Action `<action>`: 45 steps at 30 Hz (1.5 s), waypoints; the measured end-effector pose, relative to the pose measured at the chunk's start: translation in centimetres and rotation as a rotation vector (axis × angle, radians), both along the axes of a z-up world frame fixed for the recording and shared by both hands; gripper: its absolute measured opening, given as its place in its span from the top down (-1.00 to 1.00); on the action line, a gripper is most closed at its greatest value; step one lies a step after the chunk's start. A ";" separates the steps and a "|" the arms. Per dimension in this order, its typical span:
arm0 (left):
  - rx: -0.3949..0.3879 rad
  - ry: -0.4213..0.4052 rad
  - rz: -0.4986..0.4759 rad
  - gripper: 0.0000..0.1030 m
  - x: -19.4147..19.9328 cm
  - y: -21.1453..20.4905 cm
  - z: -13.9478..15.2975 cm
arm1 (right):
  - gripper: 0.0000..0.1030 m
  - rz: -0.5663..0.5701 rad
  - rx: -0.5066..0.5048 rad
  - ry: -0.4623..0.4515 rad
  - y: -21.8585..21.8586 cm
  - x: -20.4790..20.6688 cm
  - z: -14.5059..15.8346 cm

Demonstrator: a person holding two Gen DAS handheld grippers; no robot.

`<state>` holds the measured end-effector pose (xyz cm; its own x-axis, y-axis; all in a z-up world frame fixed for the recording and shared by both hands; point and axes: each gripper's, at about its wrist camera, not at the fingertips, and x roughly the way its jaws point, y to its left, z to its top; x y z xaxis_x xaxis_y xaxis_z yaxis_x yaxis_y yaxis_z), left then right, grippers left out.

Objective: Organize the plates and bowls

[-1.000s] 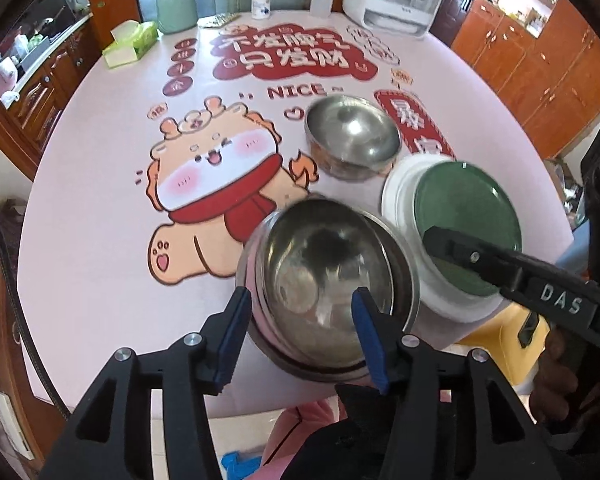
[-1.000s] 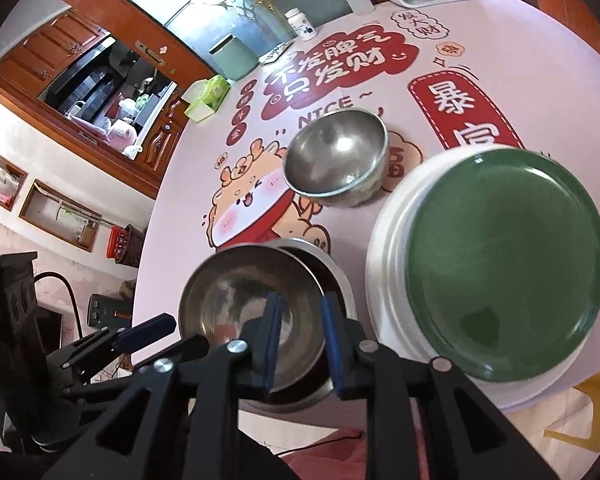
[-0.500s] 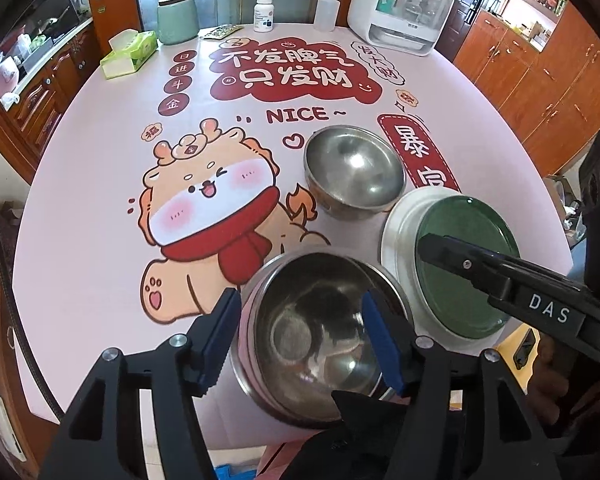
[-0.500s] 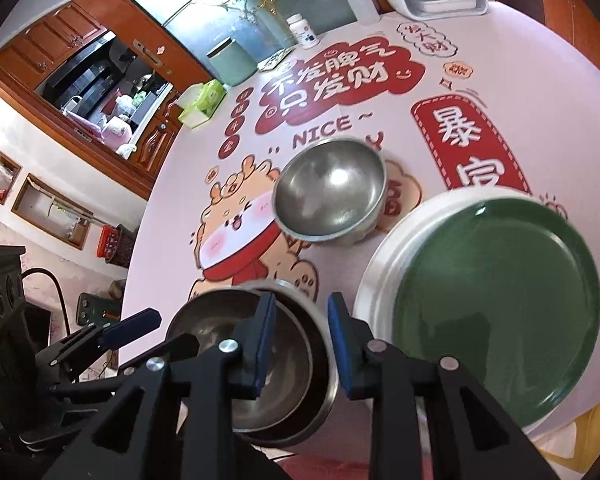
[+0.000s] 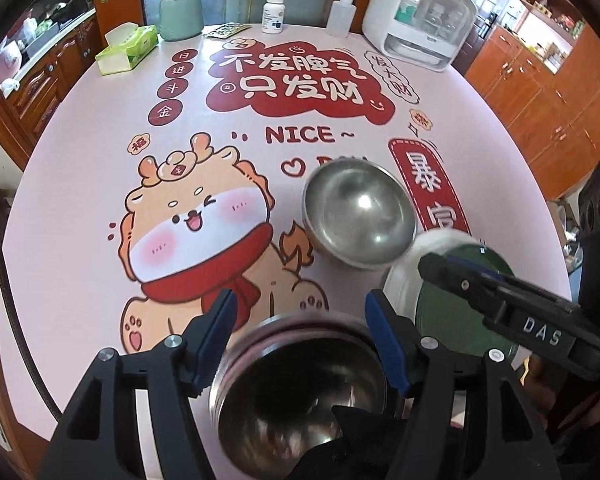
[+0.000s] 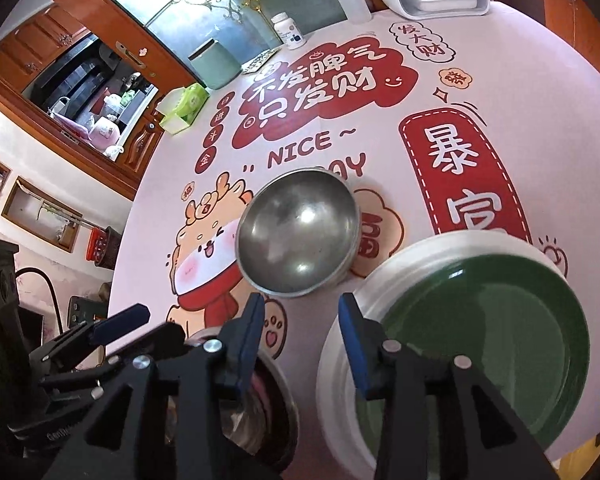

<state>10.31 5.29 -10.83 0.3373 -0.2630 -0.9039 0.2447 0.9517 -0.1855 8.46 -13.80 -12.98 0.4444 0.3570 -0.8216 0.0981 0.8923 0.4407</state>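
Left gripper jaws opening above nested steel bowls, seemingly untouched; right gripper opening, nothing between.

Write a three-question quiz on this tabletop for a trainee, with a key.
1. True or false: the green plate sits on the white plate.
2. How many steel bowls stand alone, apart from the nested bowls?
3. Which grippers grip nothing: A left only, B right only, C both?

Key: 1 true. 2 one, the single bowl. 3 C: the left gripper and the right gripper are both opening, pads off the bowls.
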 end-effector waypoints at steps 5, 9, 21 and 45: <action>-0.019 0.007 0.019 -0.33 1.9 -0.6 -0.9 | 0.25 0.005 -0.008 0.015 -0.5 1.4 -0.9; -0.030 0.019 0.027 -0.33 3.4 -1.2 -1.8 | 0.25 0.010 -0.013 0.019 -0.9 2.4 -1.5; -0.025 0.099 0.052 -0.33 7.6 -2.7 -5.6 | 0.25 0.022 0.007 0.054 -1.6 5.1 -3.8; 0.048 0.211 -0.007 0.56 8.7 -5.0 -7.7 | 0.66 0.019 0.044 0.073 -2.1 6.4 -5.4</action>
